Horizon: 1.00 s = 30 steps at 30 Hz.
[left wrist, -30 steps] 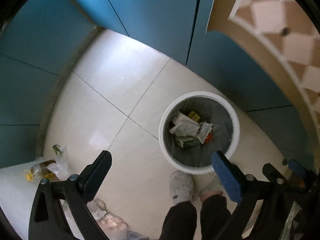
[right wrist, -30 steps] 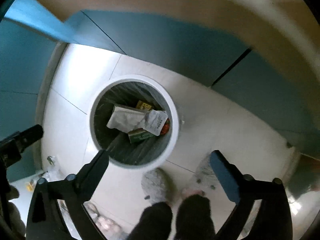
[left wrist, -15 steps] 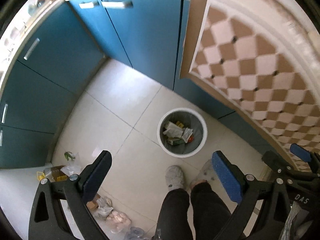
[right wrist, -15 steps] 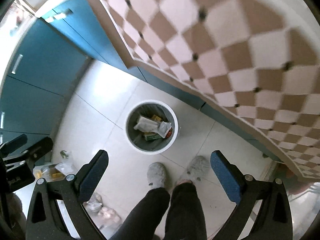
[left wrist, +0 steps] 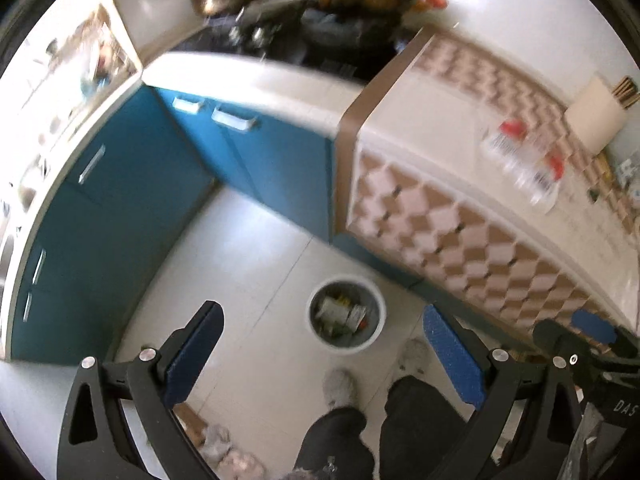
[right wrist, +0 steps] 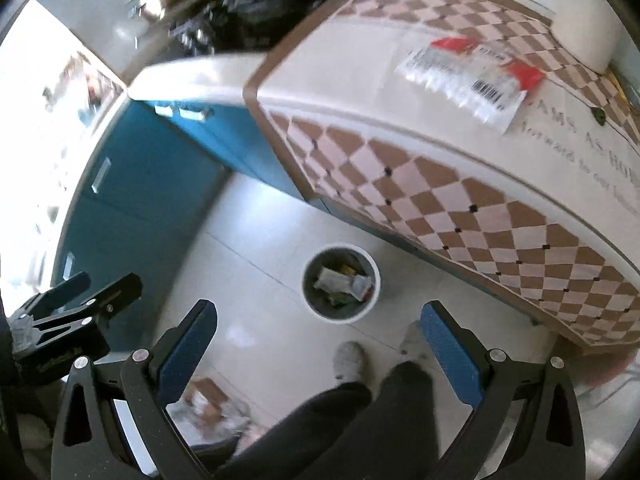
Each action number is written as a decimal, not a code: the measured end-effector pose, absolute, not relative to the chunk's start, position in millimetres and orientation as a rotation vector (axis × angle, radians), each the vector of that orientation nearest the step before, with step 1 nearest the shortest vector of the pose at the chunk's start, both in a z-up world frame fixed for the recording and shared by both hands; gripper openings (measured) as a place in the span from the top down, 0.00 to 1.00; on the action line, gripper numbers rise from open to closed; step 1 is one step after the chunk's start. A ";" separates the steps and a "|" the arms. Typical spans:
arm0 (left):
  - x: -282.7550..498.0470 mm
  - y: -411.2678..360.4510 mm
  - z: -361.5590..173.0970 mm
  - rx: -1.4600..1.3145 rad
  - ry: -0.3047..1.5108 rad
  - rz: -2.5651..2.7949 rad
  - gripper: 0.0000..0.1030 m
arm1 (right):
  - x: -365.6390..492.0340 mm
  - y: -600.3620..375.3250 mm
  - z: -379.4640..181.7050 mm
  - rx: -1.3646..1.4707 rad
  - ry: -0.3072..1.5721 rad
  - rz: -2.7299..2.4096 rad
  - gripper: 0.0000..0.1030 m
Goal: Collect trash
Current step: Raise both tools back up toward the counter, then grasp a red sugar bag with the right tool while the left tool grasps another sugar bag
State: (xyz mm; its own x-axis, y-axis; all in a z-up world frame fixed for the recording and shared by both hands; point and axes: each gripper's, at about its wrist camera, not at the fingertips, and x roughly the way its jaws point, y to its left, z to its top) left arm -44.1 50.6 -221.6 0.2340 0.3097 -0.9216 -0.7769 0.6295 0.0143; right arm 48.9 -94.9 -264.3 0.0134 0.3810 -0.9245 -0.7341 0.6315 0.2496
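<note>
**Wrapper on the counter, bin on the floor below**

A clear plastic wrapper [right wrist: 470, 80] with red ends and a printed barcode lies flat on the checked tablecloth [right wrist: 440, 196] that covers the kitchen counter, near the cloth's far edge; in the left wrist view the same wrapper [left wrist: 524, 162] shows only as a motion-blurred smear. Well below it, on the pale tiled floor [right wrist: 256, 240], stands a round white trash bin [right wrist: 341, 283], lined in grey and already holding crumpled paper and packaging in white, yellow, green and red. The bin sits just in front of the cloth's hanging edge, close to the person's two grey slippers [right wrist: 350, 360] and dark trouser legs.

Both tools hang high above the floor, looking down. The right gripper [right wrist: 316, 344] has its blue-padded fingers [right wrist: 448, 352] spread wide with nothing between them, the bin visible through the gap. The left gripper [left wrist: 320, 352] is likewise spread wide and holds nothing; its blue pads [left wrist: 450, 356] frame the bin [left wrist: 346, 314] and slippers from a slightly different angle. Each tool appears at the edge of the other's view.

Blue cabinet doors [right wrist: 132, 216] with pale handles line the corner beyond, under a white worktop. Dark cookware on the far counter is too blurred to identify. A small heap of bags and packaging [right wrist: 212, 404] lies on the floor beside the cabinets.
</note>
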 end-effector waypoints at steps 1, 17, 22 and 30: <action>-31.1 50.7 -214.6 -0.497 1.088 0.779 0.01 | 58.3 -99.6 -255.2 -0.307 1.286 0.891 0.00; 241.8 58.4 -289.4 -0.646 1.257 0.708 0.02 | 381.1 -220.2 -245.7 0.042 1.231 0.451 0.04; 265.9 68.9 -311.7 -0.661 1.308 0.775 0.02 | 471.5 -205.6 -296.5 0.033 1.281 0.422 0.36; 247.7 82.6 -328.3 -0.764 1.318 0.834 0.02 | 507.2 -171.4 -331.1 -0.045 1.302 0.519 0.78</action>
